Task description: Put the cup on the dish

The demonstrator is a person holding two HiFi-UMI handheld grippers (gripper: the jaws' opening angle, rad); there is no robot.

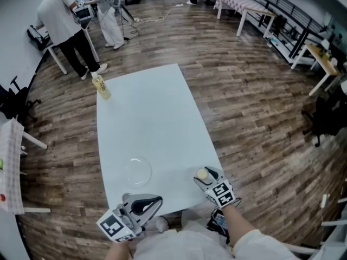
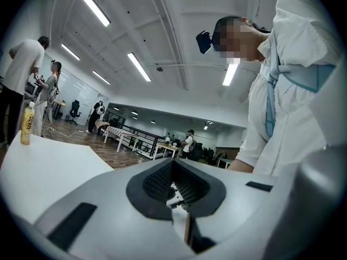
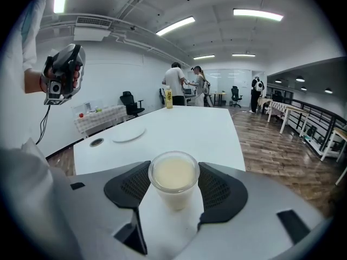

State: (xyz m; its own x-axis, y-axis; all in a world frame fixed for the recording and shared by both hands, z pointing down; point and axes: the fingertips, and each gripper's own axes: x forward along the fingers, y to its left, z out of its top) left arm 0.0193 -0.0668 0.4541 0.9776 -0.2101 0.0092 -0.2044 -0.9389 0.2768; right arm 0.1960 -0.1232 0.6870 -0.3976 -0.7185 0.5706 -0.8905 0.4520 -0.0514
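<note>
Right gripper (image 3: 173, 184) fingers (image 3: 218, 191) clamp the upright cup (image 3: 174, 173) of pale liquid at the surface's (image 1: 152, 112) near right edge. The clear dish (image 1: 136, 170) lies well apart to the cup's left. Left gripper (image 1: 145, 205) fingers are closed together and empty.

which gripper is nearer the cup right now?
Right. The right gripper has its fingers shut on the cup. The left gripper is apart from it, over to the left by the table's near edge, empty.
</note>
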